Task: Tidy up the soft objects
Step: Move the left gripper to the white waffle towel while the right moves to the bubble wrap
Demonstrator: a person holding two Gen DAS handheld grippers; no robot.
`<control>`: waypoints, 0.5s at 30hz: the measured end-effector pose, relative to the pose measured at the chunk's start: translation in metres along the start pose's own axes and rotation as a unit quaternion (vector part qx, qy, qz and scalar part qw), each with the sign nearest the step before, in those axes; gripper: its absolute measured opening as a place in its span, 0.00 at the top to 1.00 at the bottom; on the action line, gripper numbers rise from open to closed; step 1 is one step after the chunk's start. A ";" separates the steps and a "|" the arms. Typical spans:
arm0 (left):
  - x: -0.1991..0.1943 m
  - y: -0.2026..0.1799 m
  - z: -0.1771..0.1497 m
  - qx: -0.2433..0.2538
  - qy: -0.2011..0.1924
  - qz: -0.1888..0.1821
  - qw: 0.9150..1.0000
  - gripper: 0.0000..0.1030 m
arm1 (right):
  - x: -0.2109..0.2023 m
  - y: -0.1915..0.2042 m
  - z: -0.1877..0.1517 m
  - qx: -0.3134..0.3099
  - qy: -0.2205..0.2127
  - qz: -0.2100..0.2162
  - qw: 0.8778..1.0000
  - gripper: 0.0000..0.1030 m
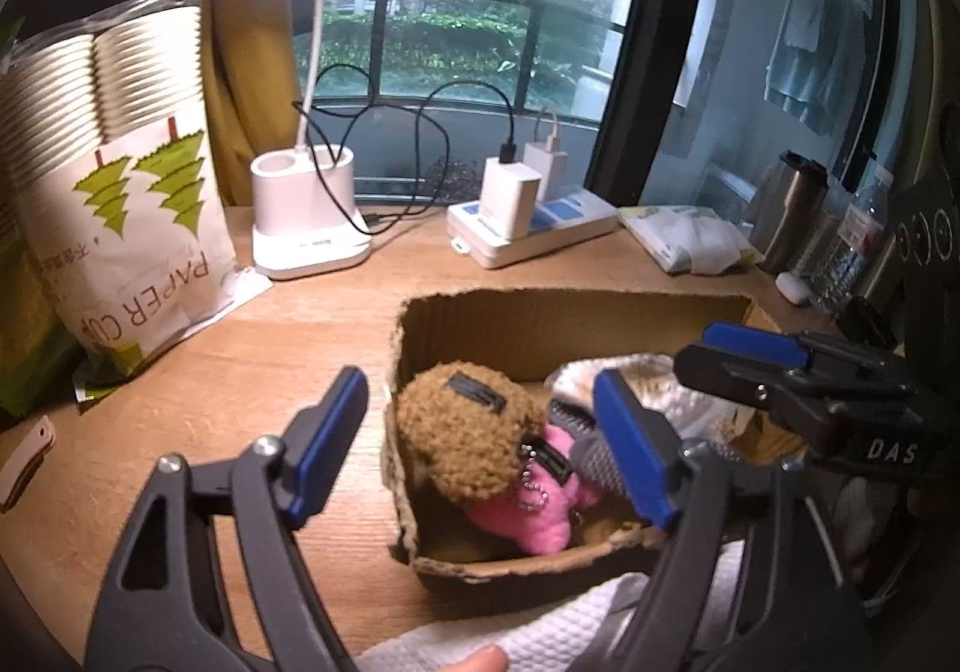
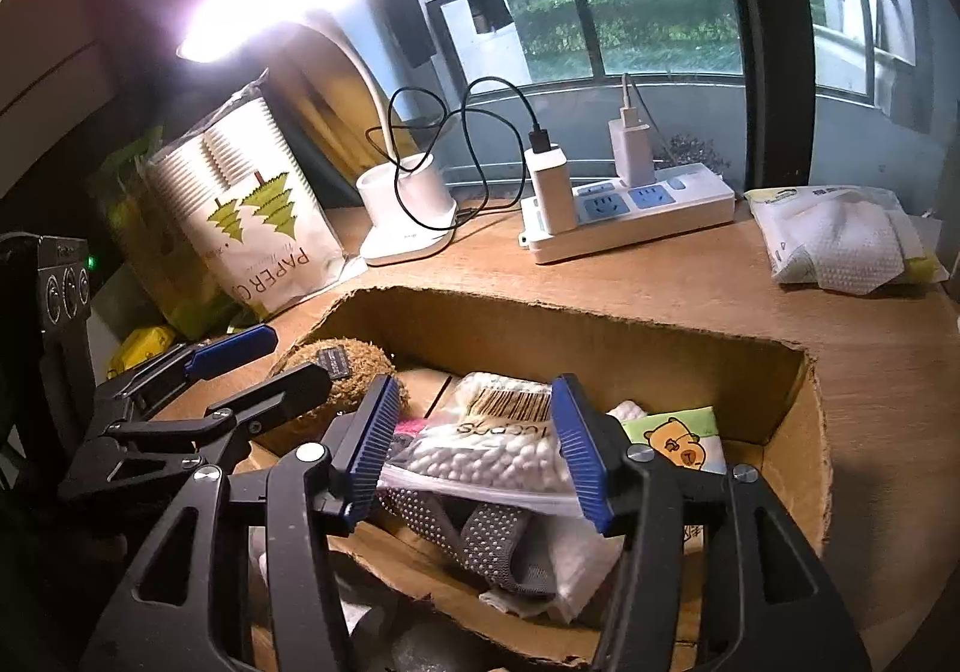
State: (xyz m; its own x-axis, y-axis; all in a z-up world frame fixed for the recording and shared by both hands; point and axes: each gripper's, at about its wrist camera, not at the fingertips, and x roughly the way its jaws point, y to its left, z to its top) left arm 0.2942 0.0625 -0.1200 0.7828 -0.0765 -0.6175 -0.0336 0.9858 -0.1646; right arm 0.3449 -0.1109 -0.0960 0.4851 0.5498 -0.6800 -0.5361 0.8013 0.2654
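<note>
An open cardboard box (image 1: 516, 324) stands on the wooden desk. In it lie a brown plush bear in a pink outfit (image 1: 474, 444), a grey dotted sock (image 2: 480, 534) and a clear bag of cotton balls (image 2: 480, 450). My left gripper (image 1: 480, 456) is open over the bear, its fingers astride the box's left wall. My right gripper (image 2: 474, 456) is open over the box, its blue pads on either side of the cotton-ball bag; I cannot tell if they touch it. It also shows in the left wrist view (image 1: 678, 372). A tissue pack with a cartoon bear (image 2: 678, 438) lies at the box's right.
A pack of paper cups (image 1: 120, 192) stands at the left. A white lamp base (image 1: 306, 216) with a black cable and a power strip (image 1: 534, 228) with chargers stand behind the box. A pack of wipes (image 2: 840, 240) lies back right. A white towel (image 1: 540, 636) lies at the box's front.
</note>
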 end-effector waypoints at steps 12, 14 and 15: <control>-0.034 -0.003 0.001 0.001 -0.029 0.000 1.000 0.23 | -0.027 0.014 -0.003 -0.010 -0.015 -0.013 1.000 0.45; -0.040 -0.003 0.000 0.002 -0.032 -0.001 0.999 0.23 | -0.033 0.017 -0.004 -0.011 -0.019 -0.014 1.000 0.45; -0.045 -0.004 0.000 0.002 -0.033 -0.003 0.999 0.23 | -0.035 0.019 -0.005 -0.011 -0.020 -0.015 1.000 0.45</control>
State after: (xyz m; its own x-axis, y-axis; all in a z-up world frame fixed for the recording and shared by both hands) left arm 0.2592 0.0620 -0.0921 0.8224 -0.0721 -0.5644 -0.0262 0.9861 -0.1641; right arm 0.3143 -0.1164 -0.0702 0.5278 0.5353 -0.6594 -0.5360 0.8122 0.2303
